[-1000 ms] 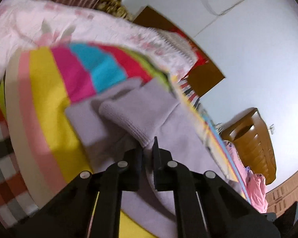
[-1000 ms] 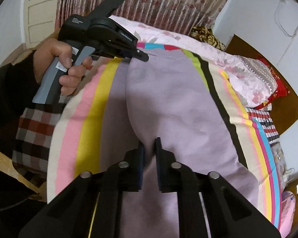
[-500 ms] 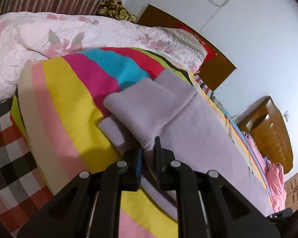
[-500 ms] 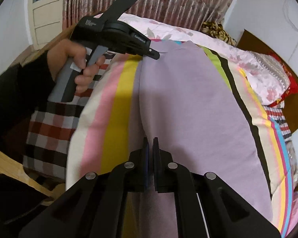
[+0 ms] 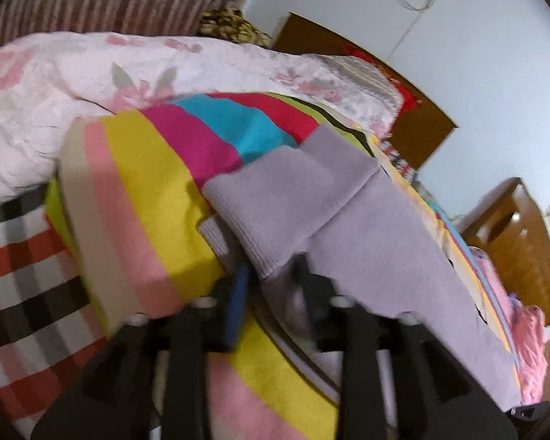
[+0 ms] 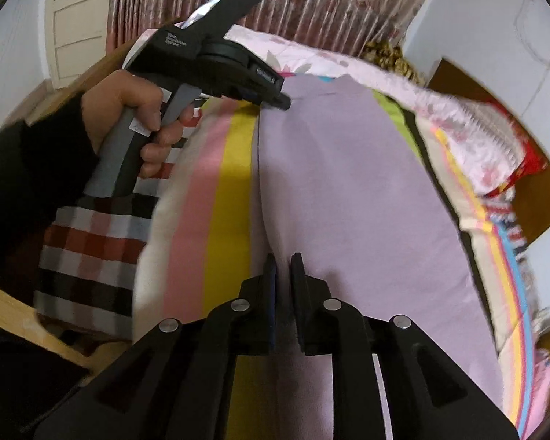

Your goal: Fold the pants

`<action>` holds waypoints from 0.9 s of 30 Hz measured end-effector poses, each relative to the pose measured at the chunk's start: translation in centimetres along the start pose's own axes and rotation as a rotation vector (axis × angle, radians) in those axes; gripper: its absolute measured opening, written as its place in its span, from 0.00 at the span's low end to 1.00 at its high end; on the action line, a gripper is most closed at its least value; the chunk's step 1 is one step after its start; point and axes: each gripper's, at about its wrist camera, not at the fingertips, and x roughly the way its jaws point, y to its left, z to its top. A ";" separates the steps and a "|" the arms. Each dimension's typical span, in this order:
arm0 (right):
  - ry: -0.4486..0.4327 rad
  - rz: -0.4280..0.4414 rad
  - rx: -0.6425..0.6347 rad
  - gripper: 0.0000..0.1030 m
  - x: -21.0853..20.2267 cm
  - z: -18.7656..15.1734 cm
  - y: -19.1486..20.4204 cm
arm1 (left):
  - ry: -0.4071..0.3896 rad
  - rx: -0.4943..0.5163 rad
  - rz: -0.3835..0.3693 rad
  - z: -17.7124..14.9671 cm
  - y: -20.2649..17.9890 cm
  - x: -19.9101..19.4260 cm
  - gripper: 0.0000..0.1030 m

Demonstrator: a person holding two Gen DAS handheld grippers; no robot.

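Just opened, left gripper (image 5: pixel 271 278) – jaws apart, ribbed cuff of lilac pants (image 5: pixel 293 205) lying loose between and ahead. Right gripper (image 6: pixel 283 269) likewise just parting, cloth between fingers unpinched – fold laid on striped blanket (image 6: pixel 234 168).

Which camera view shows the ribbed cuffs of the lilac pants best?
The left wrist view: the ribbed cuffs lie stacked ahead of the open left gripper, their ribbing visible. The right wrist view shows only the pants' smooth broad cloth; the cuffs cannot be made out.
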 end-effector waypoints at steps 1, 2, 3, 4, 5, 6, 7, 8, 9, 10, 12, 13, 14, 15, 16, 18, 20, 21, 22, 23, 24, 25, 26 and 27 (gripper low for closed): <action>-0.009 0.087 0.037 0.40 -0.7 -0.2 -0.1 | -0.025 0.008 0.144 0.1 -0.6 -0.9 0.99; -0.031 0.167 0.057 0.68 -1.6 -0.4 0.1 | -0.091 0.018 0.294 -0.1 -1.5 -2.3 0.97; -0.055 0.219 0.062 0.78 -2.4 -0.6 0.3 | -0.142 0.031 0.354 -0.3 -2.5 -3.6 0.97; -0.099 0.269 0.065 0.76 -3.7 -1.0 0.6 | -0.168 0.052 0.332 -0.5 -3.5 -4.6 0.98; -0.138 0.265 0.080 0.75 -5.2 -1.4 0.6 | -0.182 0.093 0.258 -0.8 -5.0 -5.6 0.98; -0.156 0.242 0.100 0.75 -5.9 -1.8 0.3 | -0.186 0.128 0.208 -1.1 -6.2 -6.2 0.98; -0.176 0.203 0.145 0.75 -6.8 -2.4 -0.5 | -0.185 0.184 0.146 -1.7 -7.9 -6.8 0.98; -0.186 0.163 0.208 0.75 -7.5 -3.2 -1.7 | -0.166 0.238 0.089 -2.4 -9.4 -7.0 0.98; -0.184 0.137 0.261 0.75 -7.7 -3.8 -2.7 | -0.136 0.282 0.033 -3.0 -10.7 -6.9 0.98; -0.171 0.108 0.331 0.75 -7.9 -4.8 -3.9 | -0.103 0.313 -0.014 -3.9 -11.7 -6.7 0.98; -0.138 0.052 0.440 0.75 -8.2 -7.2 -5.7 | -0.035 0.343 -0.077 -5.7 -13.1 -5.9 0.98; -0.124 0.025 0.467 0.75 -8.4 -8.6 -6.0 | -0.002 0.347 -0.098 -6.7 -13.6 -5.4 0.98; -0.106 0.006 0.483 0.75 -8.6 -9.7 -6.1 | 0.025 0.355 -0.119 -7.8 -14.0 -5.0 0.98; -0.086 0.000 0.496 0.75 -8.5 -10.7 -6.1 | 0.045 0.380 -0.117 -8.9 -14.4 -4.5 0.98; -0.049 0.025 0.521 0.76 -8.2 -12.0 -6.0 | 0.063 0.414 -0.077 -9.9 -14.7 -3.9 0.98; -0.046 0.066 0.527 0.78 -8.4 -13.9 -5.2 | 0.119 0.487 0.036 -11.6 -15.3 -1.8 0.99; -0.045 0.104 0.516 0.78 -9.7 -15.1 -4.0 | 0.100 0.471 0.046 -11.8 -15.2 -1.9 0.99; -0.084 0.116 0.532 0.78 -11.2 -16.0 -3.6 | 0.114 0.459 0.060 -11.6 -15.1 -2.0 0.99; -0.113 0.097 0.549 0.78 -12.4 -16.9 -3.4 | 0.107 0.444 0.081 -11.5 -15.4 -2.4 0.98; -0.139 0.053 0.571 0.78 -13.8 -18.0 -3.4 | 0.084 0.434 0.071 -11.4 -15.9 -3.4 0.98; -0.169 -0.030 0.605 0.78 -15.8 -19.6 -3.6 | 0.069 0.433 0.040 -11.5 -16.2 -4.4 0.98; -0.185 -0.107 0.638 0.79 -17.4 -21.2 -4.2 | 0.053 0.439 -0.011 -11.9 -17.2 -5.7 0.98; -0.192 -0.178 0.672 0.79 -18.9 -22.7 -4.6 | 0.042 0.447 -0.043 -12.5 -18.1 -6.6 0.98; -0.197 -0.253 0.719 0.80 -20.6 -24.8 -5.2 | 0.032 0.467 -0.097 -13.4 -19.4 -7.8 0.98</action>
